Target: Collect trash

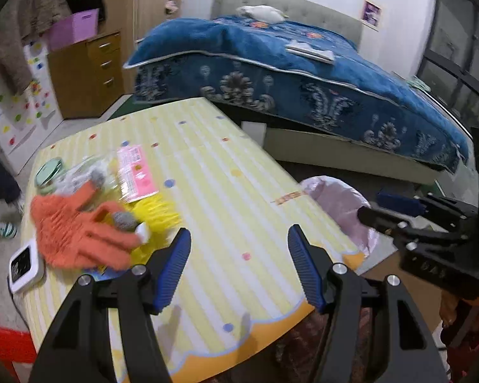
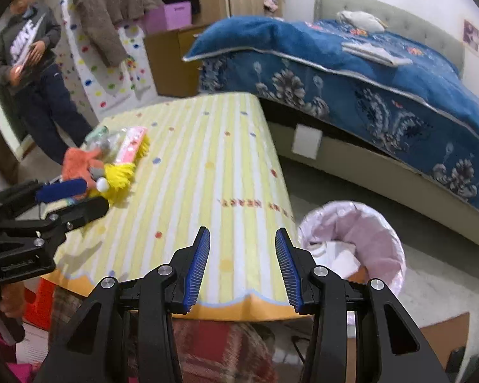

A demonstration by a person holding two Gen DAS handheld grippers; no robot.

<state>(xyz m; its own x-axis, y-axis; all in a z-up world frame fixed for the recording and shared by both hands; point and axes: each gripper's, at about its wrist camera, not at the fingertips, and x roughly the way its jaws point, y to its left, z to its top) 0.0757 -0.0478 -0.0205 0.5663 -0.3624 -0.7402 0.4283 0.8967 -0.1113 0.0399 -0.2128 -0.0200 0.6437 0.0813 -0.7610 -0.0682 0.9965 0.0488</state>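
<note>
A yellow striped table (image 1: 214, 191) carries a heap at its left: an orange glove (image 1: 76, 233), a yellow fluffy duster (image 1: 156, 214), a pink packet (image 1: 135, 169), a clear plastic wrapper (image 1: 79, 172) and a small white piece (image 1: 143, 231). My left gripper (image 1: 238, 242) is open and empty, over the table to the right of the heap. My right gripper (image 2: 242, 239) is open and empty above the table's near edge. A bin lined with a pink bag (image 2: 354, 242) stands on the floor beside the table's right edge; it also shows in the left wrist view (image 1: 338, 201).
A bed with a blue quilt (image 1: 303, 73) lies beyond the table. A white clock-like device (image 1: 24, 268) and a green round lid (image 1: 48, 172) sit at the table's left edge. A person (image 2: 32, 73) stands at the far left by wooden drawers (image 1: 86, 73).
</note>
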